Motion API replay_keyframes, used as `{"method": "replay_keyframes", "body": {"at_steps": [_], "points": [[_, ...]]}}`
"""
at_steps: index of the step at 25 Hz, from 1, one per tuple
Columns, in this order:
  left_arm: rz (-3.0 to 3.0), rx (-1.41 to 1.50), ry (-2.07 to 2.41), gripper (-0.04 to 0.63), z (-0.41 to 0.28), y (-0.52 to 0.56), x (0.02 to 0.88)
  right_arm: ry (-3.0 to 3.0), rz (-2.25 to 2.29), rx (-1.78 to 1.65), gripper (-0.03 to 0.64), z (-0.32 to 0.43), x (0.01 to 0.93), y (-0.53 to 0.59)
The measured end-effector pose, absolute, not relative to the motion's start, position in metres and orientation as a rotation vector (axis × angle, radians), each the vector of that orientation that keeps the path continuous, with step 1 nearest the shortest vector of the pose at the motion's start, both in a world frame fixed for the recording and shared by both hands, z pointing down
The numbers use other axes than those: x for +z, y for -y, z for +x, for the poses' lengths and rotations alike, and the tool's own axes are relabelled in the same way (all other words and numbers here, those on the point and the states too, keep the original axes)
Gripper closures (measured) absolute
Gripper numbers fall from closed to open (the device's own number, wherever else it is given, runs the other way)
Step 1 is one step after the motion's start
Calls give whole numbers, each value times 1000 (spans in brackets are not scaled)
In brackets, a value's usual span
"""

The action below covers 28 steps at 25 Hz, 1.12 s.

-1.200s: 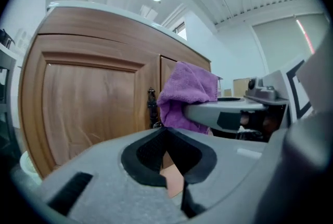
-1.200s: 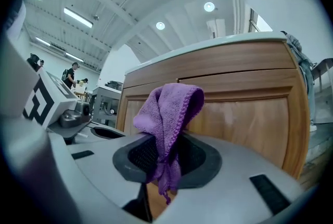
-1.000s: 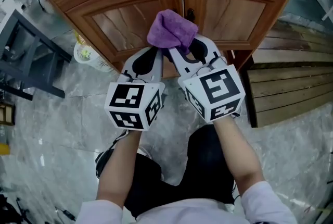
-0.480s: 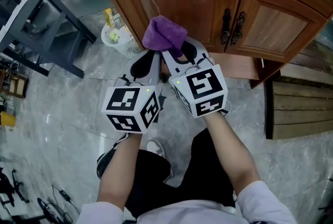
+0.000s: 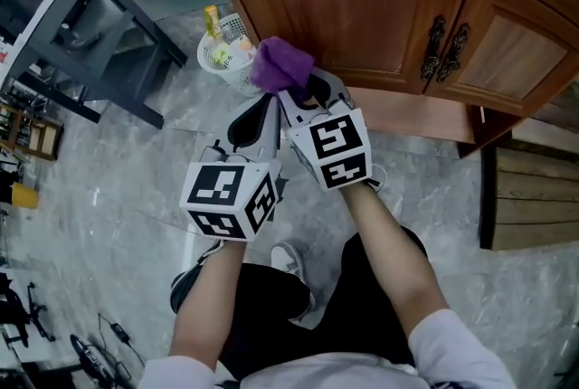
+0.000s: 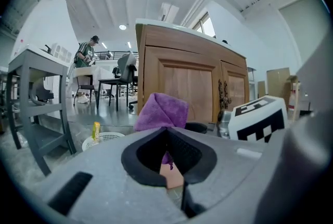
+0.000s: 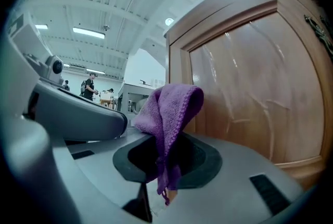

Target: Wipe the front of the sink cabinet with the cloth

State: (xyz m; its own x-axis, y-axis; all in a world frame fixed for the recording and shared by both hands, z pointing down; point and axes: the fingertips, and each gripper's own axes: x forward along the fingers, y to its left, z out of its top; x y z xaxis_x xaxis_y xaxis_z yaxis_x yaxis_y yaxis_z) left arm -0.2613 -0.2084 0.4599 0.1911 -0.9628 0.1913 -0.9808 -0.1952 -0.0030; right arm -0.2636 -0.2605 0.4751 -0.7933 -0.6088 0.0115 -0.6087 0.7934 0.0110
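Note:
The wooden sink cabinet fills the top of the head view, with two dark handles where its doors meet. A purple cloth is bunched against the lower left corner of the left door. My right gripper is shut on it. In the right gripper view the cloth hangs over the closed jaws of my right gripper, close to the door panel. My left gripper sits just left of the right one, shut and empty. Its view shows its jaws, with the cloth beyond them.
A white basket holding bottles stands on the marble floor beside the cabinet's left end. Further left is a grey metal table frame. Wooden planks lie at the right. A person stands far off in the room.
Both grippers and the cloth have slid left along the cabinet front, from the seam between the doors to the left door's outer lower corner. The grip is unchanged.

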Motion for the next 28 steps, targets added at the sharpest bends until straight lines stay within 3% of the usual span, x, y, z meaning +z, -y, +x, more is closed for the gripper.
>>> {"method": "replay_keyframes", "body": {"at_steps": [11,28], "points": [[2350,235,1896,592,-246,220,457,2921,1064,-42,540,-244,483,269],[2487,313,1782,592,-178,229,459,2826,1260,-65,540,-151,489,275]]}}
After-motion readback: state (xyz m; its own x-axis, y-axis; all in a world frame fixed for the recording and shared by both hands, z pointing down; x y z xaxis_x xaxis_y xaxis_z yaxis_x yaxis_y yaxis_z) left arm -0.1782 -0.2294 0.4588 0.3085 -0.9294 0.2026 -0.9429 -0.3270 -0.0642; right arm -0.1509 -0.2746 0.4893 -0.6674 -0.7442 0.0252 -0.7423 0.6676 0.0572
